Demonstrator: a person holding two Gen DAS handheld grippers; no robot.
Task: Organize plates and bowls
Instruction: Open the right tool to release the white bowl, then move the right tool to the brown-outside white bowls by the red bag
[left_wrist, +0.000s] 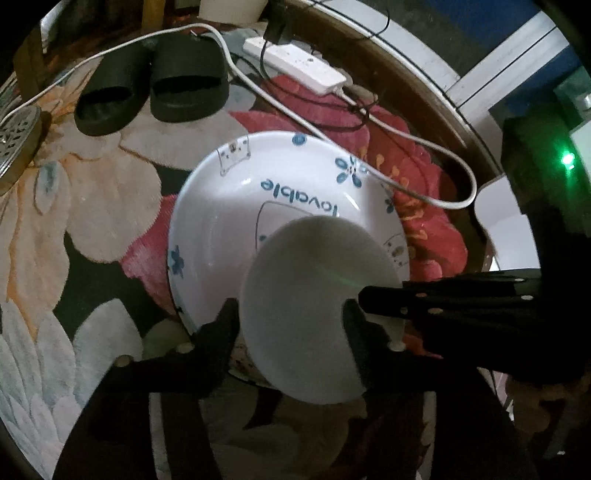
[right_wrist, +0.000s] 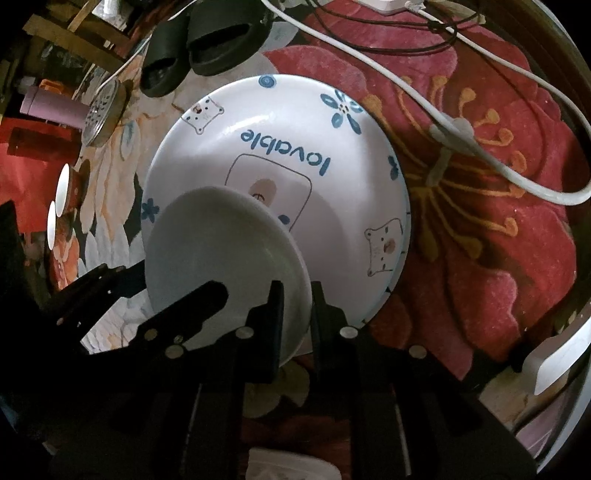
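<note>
Left wrist view
- small dish: a plain white small bowl (left_wrist: 310, 306) sits tilted over the near side of the big printed plate (left_wrist: 236, 206), the one with "lovable" on it.
- left hand-held gripper (left_wrist: 291, 325): fingers apart, one on each side of the bowl, and neither looks to be pressing on it. So it isn't gripping.
- right hand-held gripper (left_wrist: 373, 299): comes in from the right edge and reaches the bowl's rim; you can't really read the pinch from this angle.
- progress: my read is the bowl is about stacked onto the plate, just not fully let go.
- surface: this is the floor, not a tabletop. A floral rug (left_wrist: 92, 206) in cream, red and black.
- room: black slippers (left_wrist: 155, 88), a white power strip (left_wrist: 295, 62), a white cable (left_wrist: 406, 147) looping past, and something metal with holes at the left edge.

Right wrist view
- right hand-held gripper (right_wrist: 297, 306): clamped on the bowl's (right_wrist: 221, 243) near rim, which is wedged between the two fingers.
- left hand-held gripper (right_wrist: 122, 284): dark, low on the left beside the bowl.
- plate (right_wrist: 332, 192): flat on the rug (right_wrist: 480, 221), with the bowl leaning on it.
- left to do: release and settle the bowl, I'd guess.
- other stuff: a pink bottle (right_wrist: 51, 107) and two cups (right_wrist: 59, 206) on their sides at far left.
</note>
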